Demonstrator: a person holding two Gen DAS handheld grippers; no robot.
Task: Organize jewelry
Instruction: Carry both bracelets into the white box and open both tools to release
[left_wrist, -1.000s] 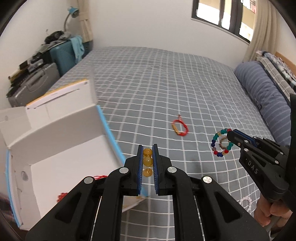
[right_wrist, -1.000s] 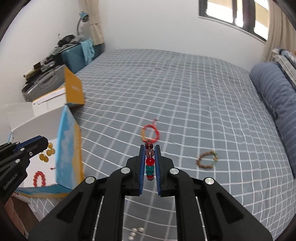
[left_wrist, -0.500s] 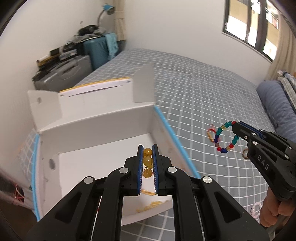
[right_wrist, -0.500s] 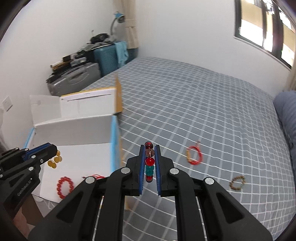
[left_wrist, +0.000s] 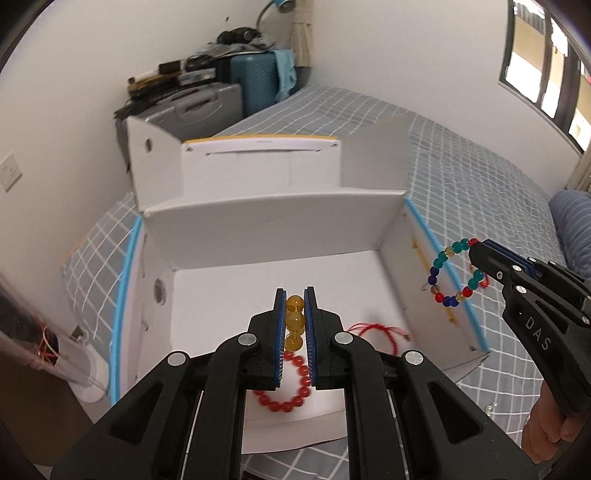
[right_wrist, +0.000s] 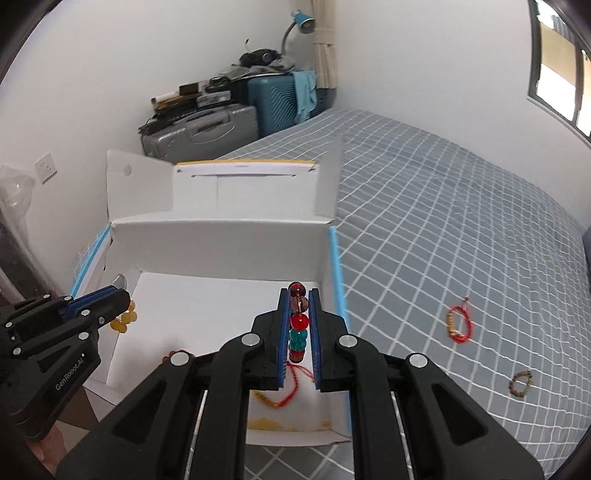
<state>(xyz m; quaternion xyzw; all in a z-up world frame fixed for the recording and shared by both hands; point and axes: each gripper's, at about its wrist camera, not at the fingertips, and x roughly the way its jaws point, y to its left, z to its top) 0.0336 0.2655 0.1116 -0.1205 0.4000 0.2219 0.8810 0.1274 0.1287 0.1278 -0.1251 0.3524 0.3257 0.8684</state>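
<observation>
Both grippers over open white box at bed corner, each clamped on a bead bracelet.

Left gripper (left_wrist: 294, 295) clenched on yellow bead bracelet (left_wrist: 294, 321), beads lined along the fingers, above the box floor. Right gripper (right_wrist: 299, 295) pinches multicolour bead bracelet (left_wrist: 452, 275), loop hanging over the blue-edged right wall of the white box (left_wrist: 258, 218). Flaps stand up at the rear. Inside: red bead bracelet (left_wrist: 291, 391), red cord bracelet (left_wrist: 373, 328). Open bed (right_wrist: 461, 221) to the right holds red cord and gold bead bracelet (right_wrist: 459, 325), brown bead bracelet (right_wrist: 521, 384).

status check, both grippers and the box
Left gripper shut on yellow bracelet above box. Right gripper shut on multicolour bracelet at box edge. Nothing blocking.
</observation>
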